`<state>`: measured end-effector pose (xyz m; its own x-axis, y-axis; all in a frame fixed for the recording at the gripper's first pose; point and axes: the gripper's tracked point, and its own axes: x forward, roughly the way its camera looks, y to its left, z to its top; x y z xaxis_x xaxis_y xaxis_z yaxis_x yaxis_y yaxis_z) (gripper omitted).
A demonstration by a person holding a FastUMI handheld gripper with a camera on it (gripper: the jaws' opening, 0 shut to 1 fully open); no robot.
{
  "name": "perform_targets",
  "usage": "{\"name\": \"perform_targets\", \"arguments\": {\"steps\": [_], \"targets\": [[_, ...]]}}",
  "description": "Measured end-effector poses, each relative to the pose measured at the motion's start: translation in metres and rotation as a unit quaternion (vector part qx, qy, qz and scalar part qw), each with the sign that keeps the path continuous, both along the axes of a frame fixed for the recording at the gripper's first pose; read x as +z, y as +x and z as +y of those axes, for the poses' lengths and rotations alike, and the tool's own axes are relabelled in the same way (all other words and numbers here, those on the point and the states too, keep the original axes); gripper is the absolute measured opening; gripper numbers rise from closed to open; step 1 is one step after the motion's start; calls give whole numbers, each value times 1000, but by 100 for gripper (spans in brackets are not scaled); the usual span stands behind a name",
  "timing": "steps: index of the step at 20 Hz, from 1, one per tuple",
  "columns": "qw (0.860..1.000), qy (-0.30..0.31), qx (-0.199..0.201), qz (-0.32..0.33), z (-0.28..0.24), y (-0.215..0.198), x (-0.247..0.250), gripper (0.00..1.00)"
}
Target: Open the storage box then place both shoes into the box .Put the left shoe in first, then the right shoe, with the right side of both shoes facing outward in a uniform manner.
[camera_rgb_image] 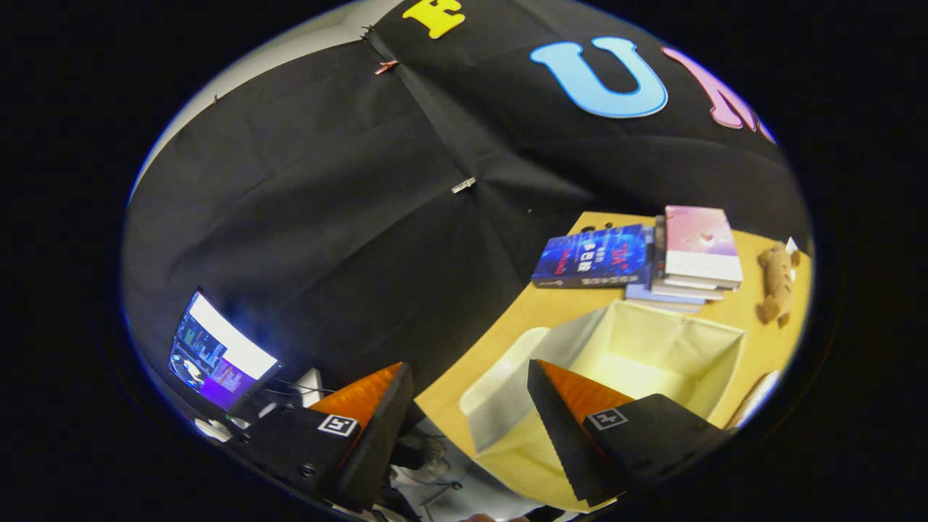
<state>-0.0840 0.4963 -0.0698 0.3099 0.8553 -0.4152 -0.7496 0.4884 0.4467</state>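
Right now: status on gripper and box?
Gripper open, holding nothing. Storage box open, no shoes visible inside. Books beyond box, not blocking.

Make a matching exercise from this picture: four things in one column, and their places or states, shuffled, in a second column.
Things
1. storage box
2. stack of books
3. plush toy
4. gripper

Places or states
A. open, nothing between its fingers
B. lies on the table beyond the box, next to a blue book
C. open at the top, standing on the wooden table just ahead of the fingers
D. lies on the table to the right of the books

Pairs: 1-C, 2-B, 3-D, 4-A
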Motion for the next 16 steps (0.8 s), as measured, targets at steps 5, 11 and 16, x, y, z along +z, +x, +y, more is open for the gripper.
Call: {"name": "perform_targets", "arguments": {"steps": [5,11,16], "targets": [[993,-42,-86,-70,-103,47,2,98],[964,-100,-206,-138,-237,86,-7,98],[943,-168,-256,-130,-329,95,-61,98]]}}
